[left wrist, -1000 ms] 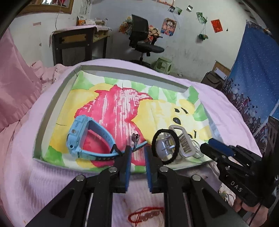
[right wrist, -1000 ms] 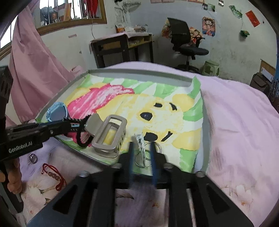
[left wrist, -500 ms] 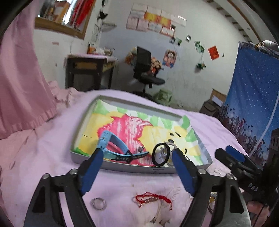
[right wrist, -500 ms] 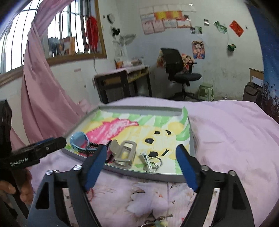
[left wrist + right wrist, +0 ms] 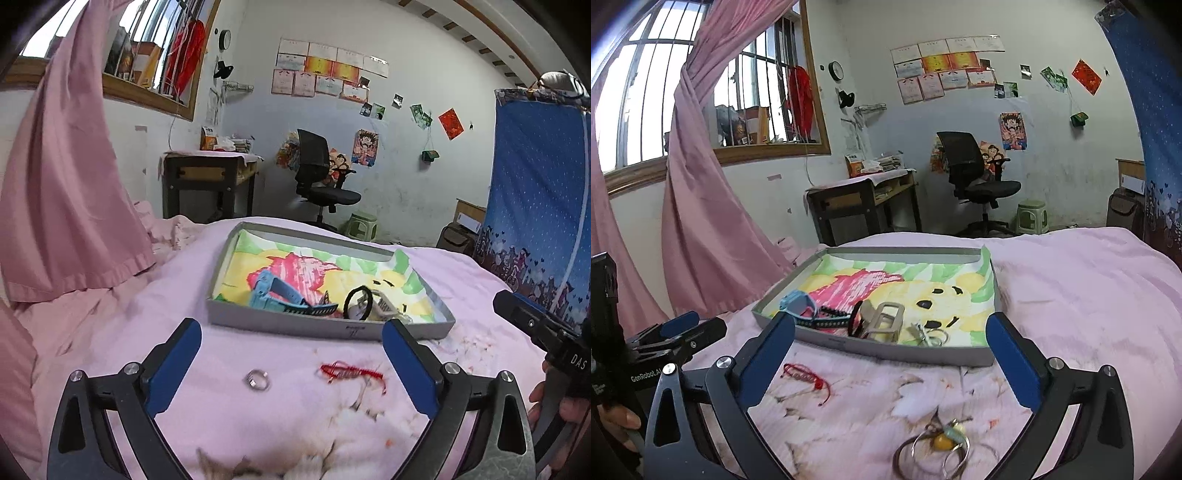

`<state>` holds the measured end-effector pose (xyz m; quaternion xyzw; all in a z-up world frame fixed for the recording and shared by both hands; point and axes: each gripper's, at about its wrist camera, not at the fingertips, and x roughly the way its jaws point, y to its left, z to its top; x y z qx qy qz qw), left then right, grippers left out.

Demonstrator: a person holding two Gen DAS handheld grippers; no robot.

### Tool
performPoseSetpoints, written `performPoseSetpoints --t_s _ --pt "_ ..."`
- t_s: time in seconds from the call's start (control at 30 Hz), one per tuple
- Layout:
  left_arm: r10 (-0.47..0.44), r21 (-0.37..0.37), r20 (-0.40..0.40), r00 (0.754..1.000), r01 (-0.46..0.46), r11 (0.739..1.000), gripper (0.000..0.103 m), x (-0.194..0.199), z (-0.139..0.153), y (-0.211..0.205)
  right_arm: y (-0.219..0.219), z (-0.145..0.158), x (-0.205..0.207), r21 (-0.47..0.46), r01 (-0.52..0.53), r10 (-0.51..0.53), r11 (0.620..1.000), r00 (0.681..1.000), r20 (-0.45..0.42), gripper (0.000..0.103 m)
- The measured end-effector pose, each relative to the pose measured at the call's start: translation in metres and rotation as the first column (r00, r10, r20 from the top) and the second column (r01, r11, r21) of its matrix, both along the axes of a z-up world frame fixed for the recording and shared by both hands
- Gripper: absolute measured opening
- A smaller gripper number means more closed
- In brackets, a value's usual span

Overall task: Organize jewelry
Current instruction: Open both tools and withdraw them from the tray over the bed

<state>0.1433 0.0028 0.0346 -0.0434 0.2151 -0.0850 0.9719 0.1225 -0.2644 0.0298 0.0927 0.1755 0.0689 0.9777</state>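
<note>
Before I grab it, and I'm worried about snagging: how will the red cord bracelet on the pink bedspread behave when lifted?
The red cord bracelet lies in loose, uneven loops, so it will probably droop. Being thin, it looks light. Its trailing ends might catch on the soft pink bedspread.

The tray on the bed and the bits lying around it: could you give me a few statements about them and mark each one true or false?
1. The blue watch lies inside the tray. True.
2. The red string bracelet is in the tray. False: it lies on the pink bedsheet, in front of the tray.
3. The left gripper is clamped on the silver ring. False: its jaws stand wide open, nothing pressed between them.
4. The right gripper is open and holds nothing. True.
5. A ring cluster with a yellow bead lies on the bedsheet, outside the tray. True.
</note>
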Motion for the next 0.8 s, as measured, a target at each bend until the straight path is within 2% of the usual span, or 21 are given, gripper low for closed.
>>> performPoseSetpoints --t_s 0.43,0.8 --pt "0.022 0.054 -0.006 1.0 -0.022 0.998 0.099 -0.022 -0.008 0.019 0.032 -0.011 -0.02 -0.094 -0.077 0.075 0.993 0.997 -0.029 0.102" --pt "0.015 0.071 -0.095 0.995 -0.008 0.997 0.099 -0.009 -0.029 0.027 0.049 -0.025 -0.005 -0.156 -0.138 0.12 0.978 0.986 -0.119 0.102"
